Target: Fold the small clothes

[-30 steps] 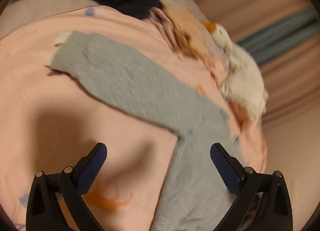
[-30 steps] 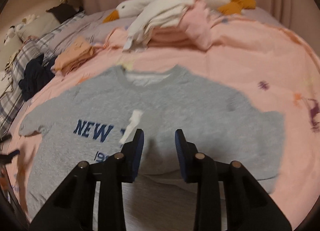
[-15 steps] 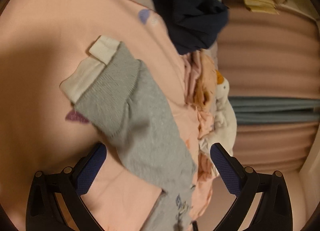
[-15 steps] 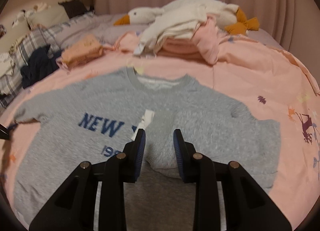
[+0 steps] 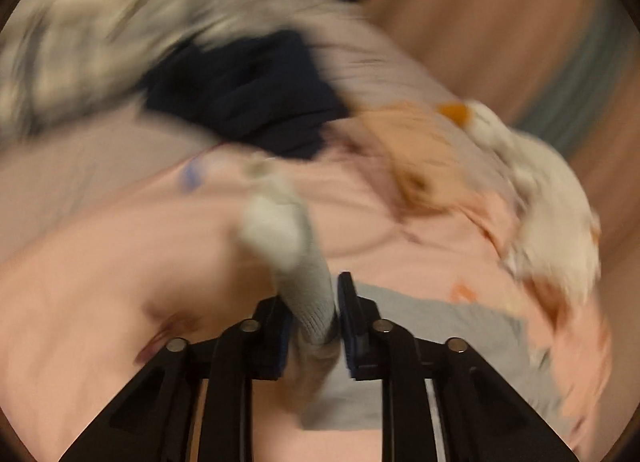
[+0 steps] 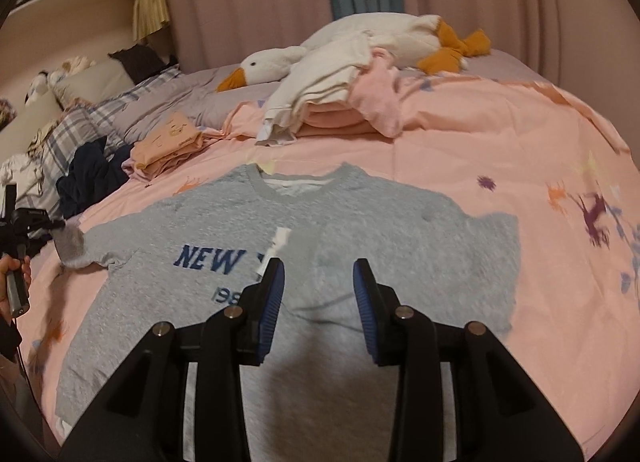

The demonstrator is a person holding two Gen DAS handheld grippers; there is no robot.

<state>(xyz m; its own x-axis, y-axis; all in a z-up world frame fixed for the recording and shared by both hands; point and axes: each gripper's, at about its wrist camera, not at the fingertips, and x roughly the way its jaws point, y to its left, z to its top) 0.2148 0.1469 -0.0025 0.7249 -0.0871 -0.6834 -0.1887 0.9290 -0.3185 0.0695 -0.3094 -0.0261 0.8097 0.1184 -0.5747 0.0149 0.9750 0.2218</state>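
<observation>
On the pink bed cover (image 6: 500,150) lies the grey sweatshirt (image 6: 360,222), chest print up, and everything here is placed against it. At its left edge the left claw (image 5: 312,318), which half a second ago hung wide open above the flat left sleeve (image 5: 304,274), is now pinched on that sleeve near the white-lined cuff and has it raised off the cover; the view is badly blurred, so the claw is clearly in quick motion. Over the sweatshirt's lower middle the right claw (image 6: 318,298) has opened wider than before and holds nothing, just this side of the right sleeve already folded across the chest. Judged from this, the right-side fold is done, and the left sleeve is about to be carried inward to match it.
</observation>
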